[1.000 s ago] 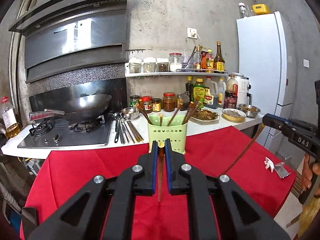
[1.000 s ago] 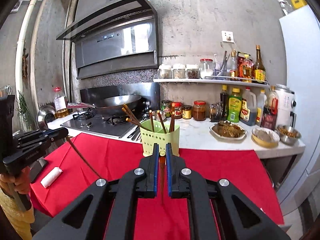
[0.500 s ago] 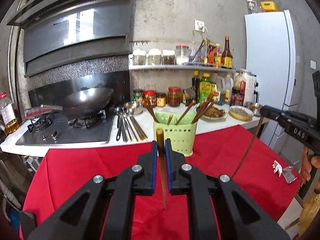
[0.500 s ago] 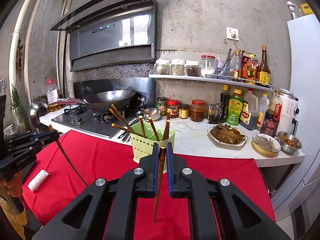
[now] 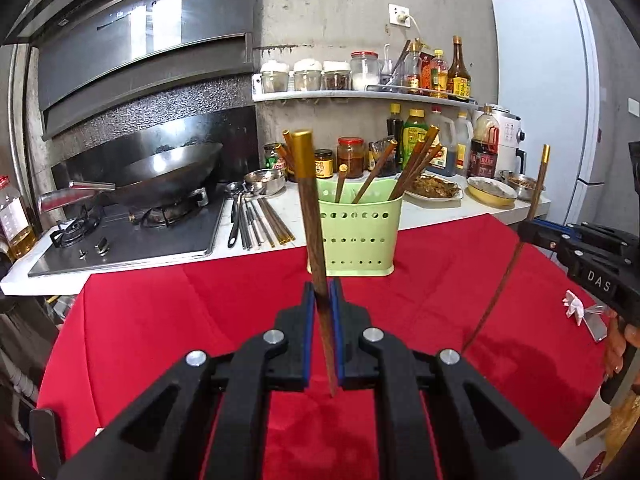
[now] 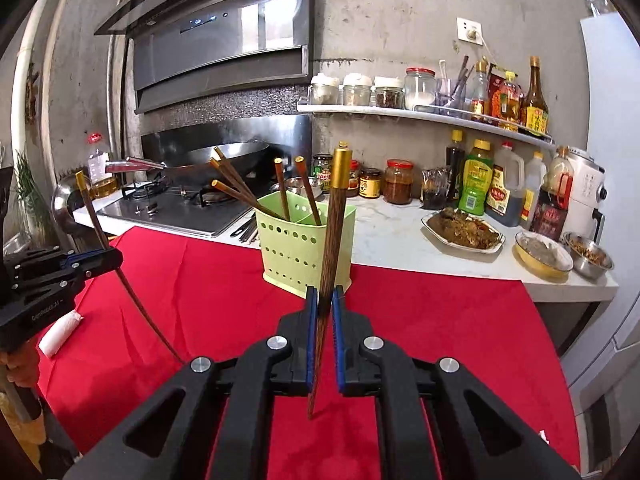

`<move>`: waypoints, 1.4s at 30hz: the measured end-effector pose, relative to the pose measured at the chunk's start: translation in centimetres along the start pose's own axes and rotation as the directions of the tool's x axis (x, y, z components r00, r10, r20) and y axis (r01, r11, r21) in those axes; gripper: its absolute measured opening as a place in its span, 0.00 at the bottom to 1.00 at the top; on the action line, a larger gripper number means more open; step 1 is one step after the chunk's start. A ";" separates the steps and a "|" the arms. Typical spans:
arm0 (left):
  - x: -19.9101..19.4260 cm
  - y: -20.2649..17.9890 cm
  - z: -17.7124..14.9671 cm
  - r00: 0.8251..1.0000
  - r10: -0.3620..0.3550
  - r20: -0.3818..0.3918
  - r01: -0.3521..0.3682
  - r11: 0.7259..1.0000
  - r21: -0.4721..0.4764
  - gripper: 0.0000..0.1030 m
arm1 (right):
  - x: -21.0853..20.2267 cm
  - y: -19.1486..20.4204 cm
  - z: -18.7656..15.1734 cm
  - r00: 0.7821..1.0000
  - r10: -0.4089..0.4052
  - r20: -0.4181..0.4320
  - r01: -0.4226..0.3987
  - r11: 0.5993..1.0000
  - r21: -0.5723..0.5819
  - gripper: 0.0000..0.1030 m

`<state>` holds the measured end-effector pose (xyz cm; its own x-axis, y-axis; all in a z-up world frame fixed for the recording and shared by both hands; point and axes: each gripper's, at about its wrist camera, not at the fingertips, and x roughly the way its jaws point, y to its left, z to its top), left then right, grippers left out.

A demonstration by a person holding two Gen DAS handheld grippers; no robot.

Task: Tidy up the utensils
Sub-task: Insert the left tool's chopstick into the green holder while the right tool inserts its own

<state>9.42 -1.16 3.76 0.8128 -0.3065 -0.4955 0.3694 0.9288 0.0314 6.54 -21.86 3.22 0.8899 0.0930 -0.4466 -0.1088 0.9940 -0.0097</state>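
Clamping one gold-capped chopstick (image 5: 310, 216) upright, the left gripper (image 5: 322, 292) and right gripper (image 6: 323, 292), with its own chopstick (image 6: 334, 216), face the green holder (image 5: 354, 232) on red cloth (image 5: 160, 312); thin grips risk pivoting, missing its compartments.

The right gripper's black body (image 5: 600, 276), seen to the right of the green utensil holder (image 5: 354, 232), carries white letters "DAS". Labels on the bottles and jars behind the holder are too small and blurred to read.
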 end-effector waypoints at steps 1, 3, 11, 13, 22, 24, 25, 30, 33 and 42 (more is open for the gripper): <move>0.0 0.0 0.1 1.000 0.004 0.008 -0.004 1.000 0.001 0.07 | -0.1 0.1 0.2 1.000 -0.007 0.009 0.007 1.000 -0.009 0.06; -0.2 0.1 0.7 0.999 0.002 0.034 -0.002 1.000 0.002 0.07 | -0.3 0.1 0.7 1.000 -0.008 0.027 0.008 1.000 -0.011 0.06; 0.0 1.7 7.4 0.986 -0.034 0.164 0.041 0.998 -0.042 0.07 | 0.5 -2.4 6.6 0.987 -0.061 0.146 0.062 0.998 -0.004 0.06; 0.3 1.9 9.8 0.979 -0.031 0.201 0.040 0.998 -0.044 0.07 | 0.7 -3.2 8.6 0.978 -0.080 0.195 0.081 0.997 0.001 0.06; 4.0 2.1 17.9 0.953 -0.056 0.297 0.078 0.995 -0.062 0.07 | 3.4 -4.6 15.6 0.948 -0.034 0.318 0.036 0.999 0.000 0.06; 6.1 1.9 18.6 0.958 -0.074 0.278 0.096 0.993 -0.063 0.07 | 5.1 -5.0 16.3 0.950 0.013 0.311 -0.017 1.000 0.011 0.07; 7.2 1.9 18.7 0.960 -0.080 0.267 0.102 0.993 -0.067 0.07 | 5.9 -5.1 16.4 0.953 0.025 0.302 -0.031 0.999 0.016 0.07; 12.4 1.7 17.8 0.978 -0.110 0.177 0.123 0.990 -0.068 0.07 | 10.6 -5.3 15.4 0.972 0.102 0.210 -0.112 0.993 0.037 0.07; 15.2 1.7 16.8 0.987 -0.110 0.121 0.119 0.991 -0.068 0.07 | 12.8 -4.9 13.9 0.984 0.094 0.153 -0.097 0.995 0.011 0.07; 16.9 1.9 15.6 0.991 -0.105 0.079 0.110 0.992 -0.061 0.09 | 13.0 -4.5 12.6 0.991 0.071 0.116 -0.070 0.997 -0.010 0.27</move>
<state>30.90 -7.80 8.98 0.8026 -0.4175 -0.4260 0.4279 0.9006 -0.0763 24.16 -24.44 8.79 0.9253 0.1693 -0.3393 -0.1755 0.9844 0.0126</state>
